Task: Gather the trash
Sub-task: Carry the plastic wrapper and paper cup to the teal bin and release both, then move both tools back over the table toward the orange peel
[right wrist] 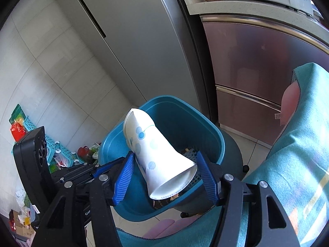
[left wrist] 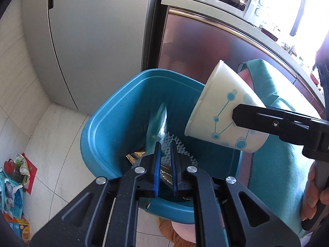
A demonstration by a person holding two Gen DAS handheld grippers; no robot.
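A teal bin [left wrist: 98, 135] stands on the floor below both grippers, holding a white foam net [left wrist: 183, 146] and dark packets. My left gripper [left wrist: 165, 144] hangs over its near side with the jaws a narrow slit apart. A blurred teal-and-white wrapper [left wrist: 159, 123] streaks out past the fingertips into the bin, and the pads do not look pressed on it. My right gripper [right wrist: 164, 156] is shut on a white paper cup [right wrist: 152, 150] with blue dots, tilted across the jaws above the bin [right wrist: 216, 135]. In the left wrist view that cup [left wrist: 222, 107] hangs over the bin's right rim.
A grey fridge [left wrist: 92, 41] and a copper-fronted cabinet [left wrist: 205, 51] stand right behind the bin. A teal cloth [left wrist: 277, 164] drapes at the right, beside a hand [left wrist: 310, 195]. Baskets and bags [right wrist: 51, 148] clutter the tiled floor at the left.
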